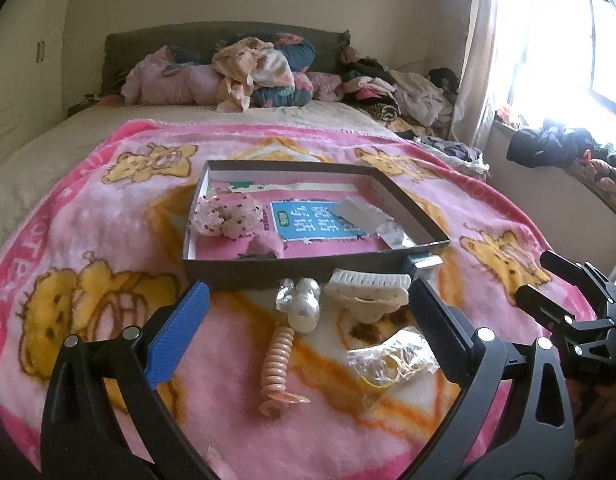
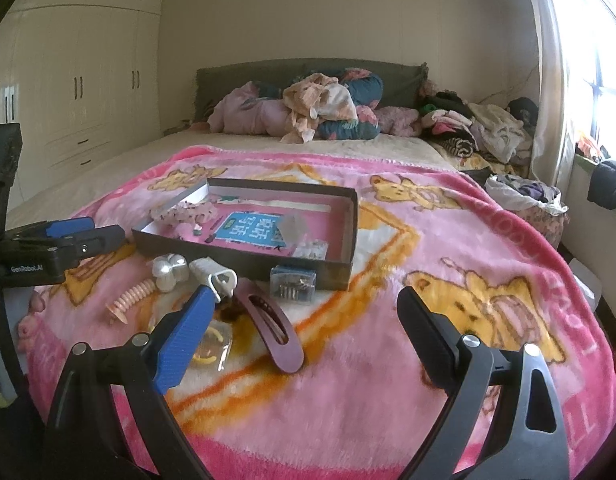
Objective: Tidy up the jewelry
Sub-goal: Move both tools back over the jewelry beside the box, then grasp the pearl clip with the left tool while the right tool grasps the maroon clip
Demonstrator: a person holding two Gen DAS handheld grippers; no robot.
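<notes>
**A:** On the pink bear-print blanket (image 2: pixel 447 240) across the bed, how much of the jewelry has been sorted?

**B:** Only part, by the look of it. The shallow cardboard box (image 1: pixel 308 270) already holds a frilly pale scrunchie (image 1: pixel 228 216) at its left end and some small clear packets (image 1: pixel 391 234) toward its right, all lying on a pink and blue printed card.

**A:** And what is left outside it?

**B:** Going left to right in the left wrist view: a peach spiral hair tie (image 1: pixel 278 364) lies nearest the camera, a pearly white claw clip (image 1: pixel 304 304) sits just in front of the box wall, and a cream claw clip (image 1: pixel 367 292) lies beside that. A crinkled clear bag holding something yellow (image 1: pixel 387 360) is below the cream clip. The right wrist view adds a long maroon snap clip (image 2: pixel 272 332) and a small clear box of pins (image 2: pixel 294 282) resting against the box's front wall.

**A:** What are the grippers doing?

**B:** The left gripper (image 1: pixel 308 312) has its jaws spread wide, with nothing between them, and frames the loose pieces. The right gripper (image 2: pixel 304 332) is likewise spread and empty, with the maroon clip lying between its fingers on the blanket but untouched.

**A:** So, roughly how far along?

**B:** He would judge it early to middling: about six pieces remain on the blanket, and none is being carried at this moment.
</notes>
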